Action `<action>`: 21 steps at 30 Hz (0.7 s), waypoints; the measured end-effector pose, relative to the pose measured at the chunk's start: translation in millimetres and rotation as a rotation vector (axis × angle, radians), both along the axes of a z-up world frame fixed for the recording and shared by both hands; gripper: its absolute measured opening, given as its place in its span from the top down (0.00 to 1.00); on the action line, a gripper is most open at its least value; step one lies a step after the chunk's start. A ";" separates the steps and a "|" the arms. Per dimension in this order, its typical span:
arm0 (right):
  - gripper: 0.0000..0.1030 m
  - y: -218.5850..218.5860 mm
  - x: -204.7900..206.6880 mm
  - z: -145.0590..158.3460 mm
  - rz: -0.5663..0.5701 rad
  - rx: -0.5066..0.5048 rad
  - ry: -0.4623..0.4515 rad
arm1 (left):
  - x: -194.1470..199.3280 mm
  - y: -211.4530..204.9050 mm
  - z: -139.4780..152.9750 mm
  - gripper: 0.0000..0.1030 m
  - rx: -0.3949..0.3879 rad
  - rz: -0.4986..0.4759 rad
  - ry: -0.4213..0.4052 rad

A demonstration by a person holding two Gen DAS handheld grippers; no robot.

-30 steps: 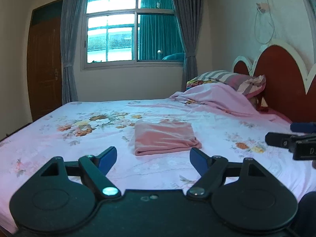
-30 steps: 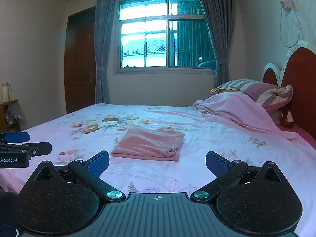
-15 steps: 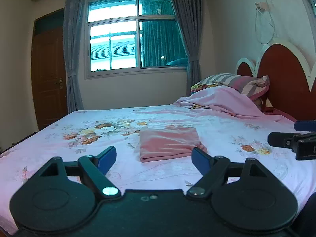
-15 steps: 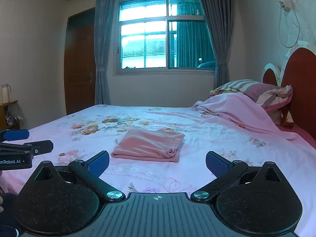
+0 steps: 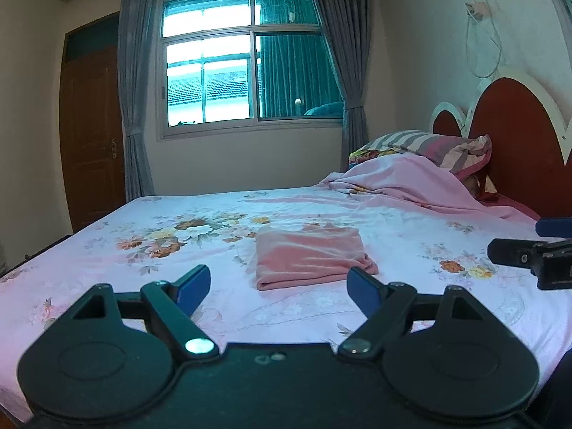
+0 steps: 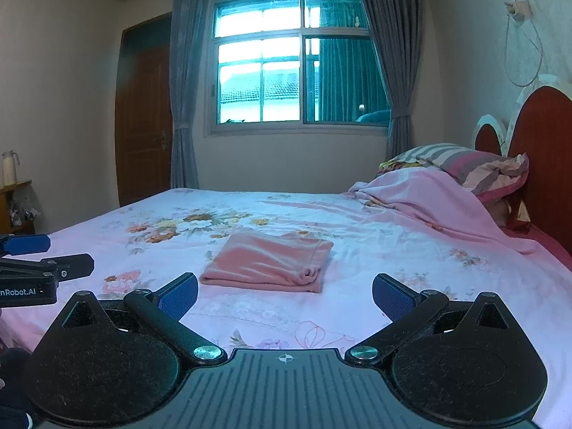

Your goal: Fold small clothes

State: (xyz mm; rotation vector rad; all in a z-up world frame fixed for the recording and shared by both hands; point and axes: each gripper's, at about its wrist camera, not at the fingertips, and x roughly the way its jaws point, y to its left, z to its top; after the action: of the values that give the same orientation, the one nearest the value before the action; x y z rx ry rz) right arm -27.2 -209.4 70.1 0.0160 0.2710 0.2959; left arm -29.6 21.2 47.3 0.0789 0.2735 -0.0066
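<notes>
A small pink garment (image 5: 309, 255) lies folded into a flat rectangle on the floral bed sheet (image 5: 186, 236); it also shows in the right wrist view (image 6: 268, 259). My left gripper (image 5: 279, 287) is open and empty, held above the near part of the bed, short of the garment. My right gripper (image 6: 284, 296) is open and empty, also short of the garment. Each gripper shows at the edge of the other's view: the right gripper (image 5: 529, 250) and the left gripper (image 6: 43, 264).
A crumpled pink blanket (image 5: 404, 182) and striped pillow (image 5: 429, 144) lie at the red headboard (image 5: 518, 132) on the right. A window (image 5: 246, 64) with grey curtains is behind the bed, a wooden door (image 5: 91, 136) at left. A side table with a jug (image 6: 9, 168) stands far left.
Both grippers have drawn back and tilted up a little, so the garment sits slightly lower and farther in view. Both stay open. The garment has not moved.
</notes>
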 end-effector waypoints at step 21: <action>0.00 0.4 -1.7 3.1 -0.003 0.000 -0.004 | -1.3 -4.9 0.3 0.20 0.005 -0.002 -0.005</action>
State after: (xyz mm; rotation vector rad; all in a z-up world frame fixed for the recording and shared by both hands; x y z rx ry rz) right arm -28.9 -209.0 73.2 0.0159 0.2671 0.2925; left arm -30.9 16.3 47.6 0.0839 0.2688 -0.0078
